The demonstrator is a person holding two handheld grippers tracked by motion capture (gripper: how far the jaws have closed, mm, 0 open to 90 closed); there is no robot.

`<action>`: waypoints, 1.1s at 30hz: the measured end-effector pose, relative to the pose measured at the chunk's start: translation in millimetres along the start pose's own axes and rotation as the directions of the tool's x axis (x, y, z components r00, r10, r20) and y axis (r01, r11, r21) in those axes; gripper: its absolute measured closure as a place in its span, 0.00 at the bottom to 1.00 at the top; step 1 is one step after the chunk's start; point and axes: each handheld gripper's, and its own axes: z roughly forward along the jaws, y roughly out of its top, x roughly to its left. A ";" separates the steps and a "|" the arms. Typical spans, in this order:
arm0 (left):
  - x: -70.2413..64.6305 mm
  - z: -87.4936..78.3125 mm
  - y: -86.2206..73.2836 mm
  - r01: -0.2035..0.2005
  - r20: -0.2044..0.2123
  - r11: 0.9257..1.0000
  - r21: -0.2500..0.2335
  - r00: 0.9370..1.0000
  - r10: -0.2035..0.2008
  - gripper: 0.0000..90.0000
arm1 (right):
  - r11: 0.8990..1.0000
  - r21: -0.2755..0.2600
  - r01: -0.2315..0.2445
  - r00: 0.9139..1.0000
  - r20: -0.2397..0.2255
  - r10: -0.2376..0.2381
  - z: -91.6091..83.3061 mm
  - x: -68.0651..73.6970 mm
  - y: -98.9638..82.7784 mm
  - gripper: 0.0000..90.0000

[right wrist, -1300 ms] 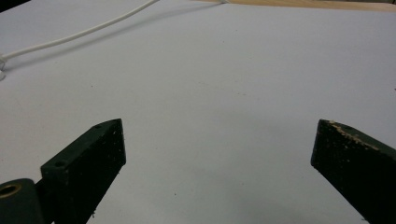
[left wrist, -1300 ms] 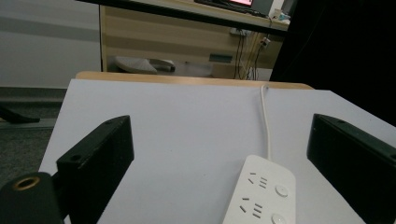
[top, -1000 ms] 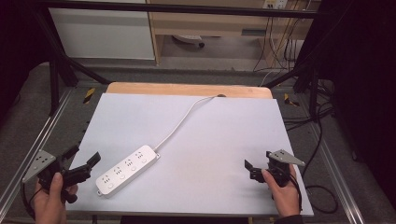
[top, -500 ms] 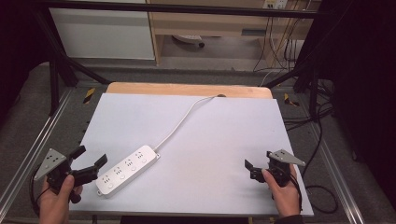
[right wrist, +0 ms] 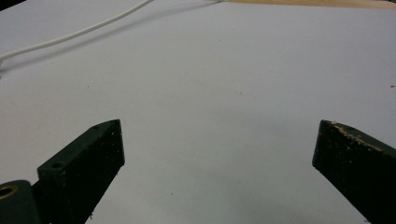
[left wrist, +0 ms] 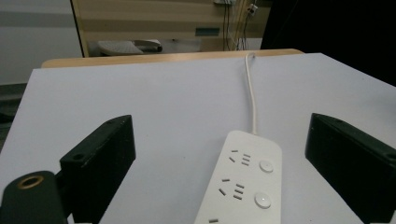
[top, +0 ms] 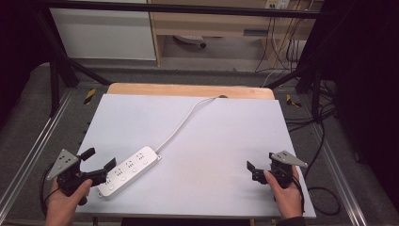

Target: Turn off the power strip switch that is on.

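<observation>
Open L claw (top: 99,159) at power strip (top: 128,171) end

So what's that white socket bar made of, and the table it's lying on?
The power strip looks like moulded plastic: glossy white shell, rounded corners, round buttons. Its cord seems rubbery, curving loosely. The table top looks like a matte pale sheet, perhaps laminate, lying on a wooden board whose tan edge shows at the far side.
</observation>
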 end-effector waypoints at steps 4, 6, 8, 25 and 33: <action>-6.1 5.7 -0.6 -0.013 0.015 1.000 0.020 1.000 0.013 0.10 | 1.000 0.001 0.001 1.000 0.000 -0.001 -0.1 0.1 0.0 0.03; -8.7 8.1 -0.5 -0.021 0.021 0.999 0.027 1.000 0.020 0.10 | 1.000 0.001 0.001 1.000 -0.001 -0.001 -0.1 0.0 0.0 0.03; -10.4 10.3 -0.6 -0.026 0.024 0.999 0.035 0.999 0.025 0.10 | 1.000 0.001 0.001 1.000 0.000 -0.001 -0.1 0.0 0.1 0.03; -22.7 24.7 -3.1 -0.055 0.068 0.994 0.090 0.996 0.049 0.27 | 1.000 0.003 0.003 1.000 0.000 -0.003 0.1 0.2 -0.2 0.03; -25.4 29.0 -3.4 -0.064 0.074 0.992 0.106 0.996 0.056 0.45 | 1.000 0.005 0.001 1.000 0.001 -0.001 0.2 0.1 -0.3 0.03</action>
